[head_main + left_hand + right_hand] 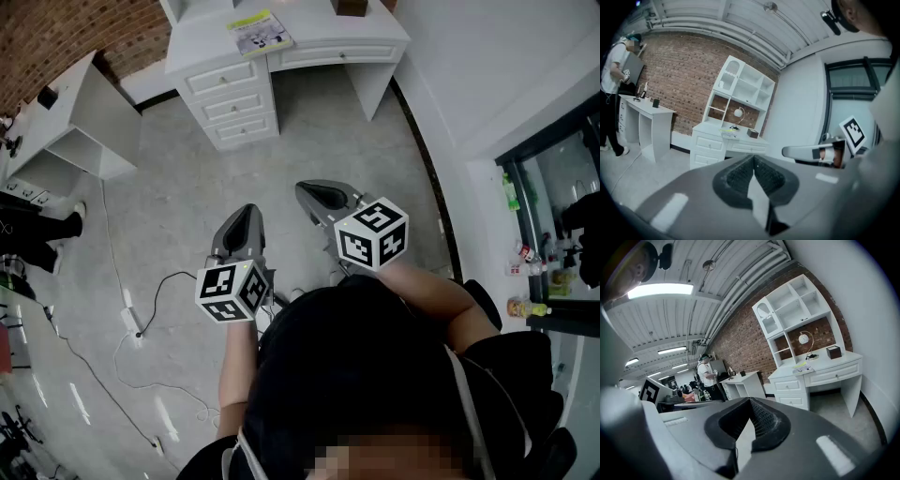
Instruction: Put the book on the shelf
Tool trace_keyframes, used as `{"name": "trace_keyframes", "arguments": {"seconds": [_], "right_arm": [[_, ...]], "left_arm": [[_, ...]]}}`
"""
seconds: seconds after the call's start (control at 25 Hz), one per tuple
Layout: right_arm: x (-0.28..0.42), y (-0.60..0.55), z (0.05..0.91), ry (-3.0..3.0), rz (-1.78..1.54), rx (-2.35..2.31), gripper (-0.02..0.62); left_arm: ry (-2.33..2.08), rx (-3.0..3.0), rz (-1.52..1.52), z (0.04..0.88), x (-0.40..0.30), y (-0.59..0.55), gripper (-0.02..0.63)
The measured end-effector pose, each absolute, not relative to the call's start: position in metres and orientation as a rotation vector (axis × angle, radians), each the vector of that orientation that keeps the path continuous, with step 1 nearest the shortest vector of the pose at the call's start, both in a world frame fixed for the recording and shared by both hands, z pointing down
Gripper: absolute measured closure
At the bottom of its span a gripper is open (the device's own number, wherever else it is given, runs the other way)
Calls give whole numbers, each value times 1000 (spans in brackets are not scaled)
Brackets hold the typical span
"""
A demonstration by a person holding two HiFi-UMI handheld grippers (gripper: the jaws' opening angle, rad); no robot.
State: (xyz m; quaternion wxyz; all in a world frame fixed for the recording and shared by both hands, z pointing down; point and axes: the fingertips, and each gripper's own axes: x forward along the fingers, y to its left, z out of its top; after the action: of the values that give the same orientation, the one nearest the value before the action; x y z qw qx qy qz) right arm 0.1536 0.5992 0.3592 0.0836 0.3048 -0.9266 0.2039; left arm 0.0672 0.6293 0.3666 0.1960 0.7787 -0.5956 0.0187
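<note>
White cable (pixel 141 314) trailing over floor at left: tripping risk while walking in. Left gripper (pixel 246 214) aiming at desk, ribbed dark pads (pixel 738 176) pressing together, gripping nothing. Book (pixel 260 33), thin, flat, cover probably glossy, lying on smooth white drawer desk (pixel 225 80), well apart from both grippers: jaws risking sliding off it. Boxy white shelf (pixel 743 91) rising above; globe lamp (pixel 739 112) risking knock. Right gripper (pixel 309 190) likewise closed, empty.

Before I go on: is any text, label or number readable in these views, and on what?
No text reads clearly in any view.
Book cover, on the white desk: there is print, but it is too small to read.
Marker cubes: square patterns only, no letters.
Bottles at right: labels too blurred.
</note>
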Motion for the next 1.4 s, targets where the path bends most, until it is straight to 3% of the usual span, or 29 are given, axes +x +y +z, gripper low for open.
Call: {"name": "trace_keyframes", "arguments": {"seconds": [0.44, 0.88, 1.4], "right_arm": [[125, 603, 359, -2781, 599, 923, 598], [103, 605, 372, -2761, 603, 957, 597], [82, 492, 372, -2778, 546, 919, 597]], "left_arm": [[-1589, 2214, -9, 361, 44, 632, 598], [-1590, 2274, 140, 388, 18, 641, 598], [-1683, 2236, 76, 386, -6, 534, 597]]}}
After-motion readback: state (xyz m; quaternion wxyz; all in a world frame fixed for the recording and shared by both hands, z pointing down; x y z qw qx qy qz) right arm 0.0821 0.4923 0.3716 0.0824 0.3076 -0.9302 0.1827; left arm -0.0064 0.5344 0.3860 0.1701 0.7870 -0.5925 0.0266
